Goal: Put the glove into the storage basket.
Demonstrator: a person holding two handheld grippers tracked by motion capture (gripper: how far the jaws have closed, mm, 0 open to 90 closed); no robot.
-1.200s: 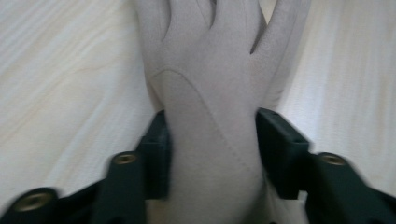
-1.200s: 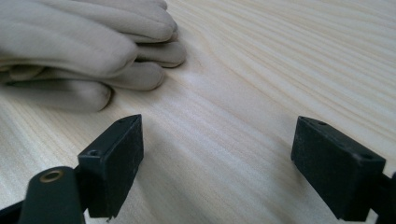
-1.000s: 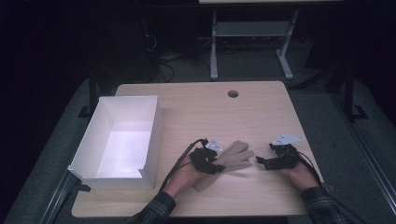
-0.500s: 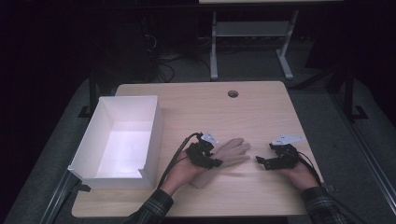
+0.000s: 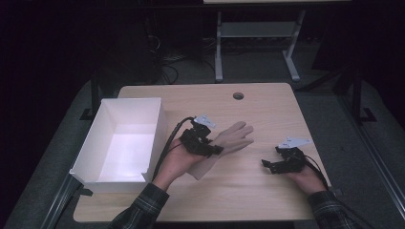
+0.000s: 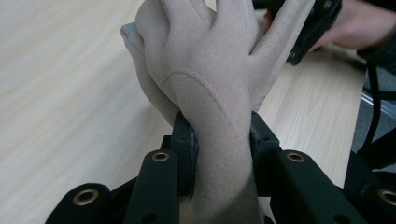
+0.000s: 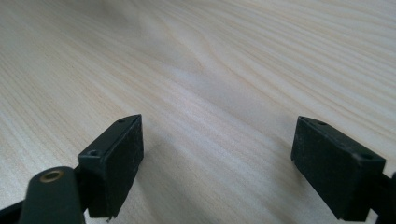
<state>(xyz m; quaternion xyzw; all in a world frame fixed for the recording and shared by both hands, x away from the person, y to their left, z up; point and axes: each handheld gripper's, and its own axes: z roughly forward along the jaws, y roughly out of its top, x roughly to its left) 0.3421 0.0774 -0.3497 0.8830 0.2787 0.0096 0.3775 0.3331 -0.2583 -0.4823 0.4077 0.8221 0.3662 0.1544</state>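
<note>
A beige glove (image 5: 235, 135) hangs above the wooden table (image 5: 267, 114), its fingers pointing up and to the right. My left gripper (image 5: 213, 149) is shut on its wrist part. In the left gripper view the two black pads (image 6: 187, 144) pinch the glove (image 6: 210, 70) from both sides, with the glove's fingers standing up beyond them. My right gripper (image 5: 267, 165) rests low at the table's right, a short way from the glove's fingertips. Its jaws stand wide apart over bare wood in the right gripper view (image 7: 219, 158), with nothing between them.
A white open box (image 5: 102, 148) stands at the table's left, close to my left forearm. A round hole (image 5: 238, 96) sits near the far edge. Beyond the table are dark floor, cables and a metal frame (image 5: 219, 47).
My left gripper has risen with the glove, lifting it off the table and carrying it slightly left. The right gripper has stayed where it was.
</note>
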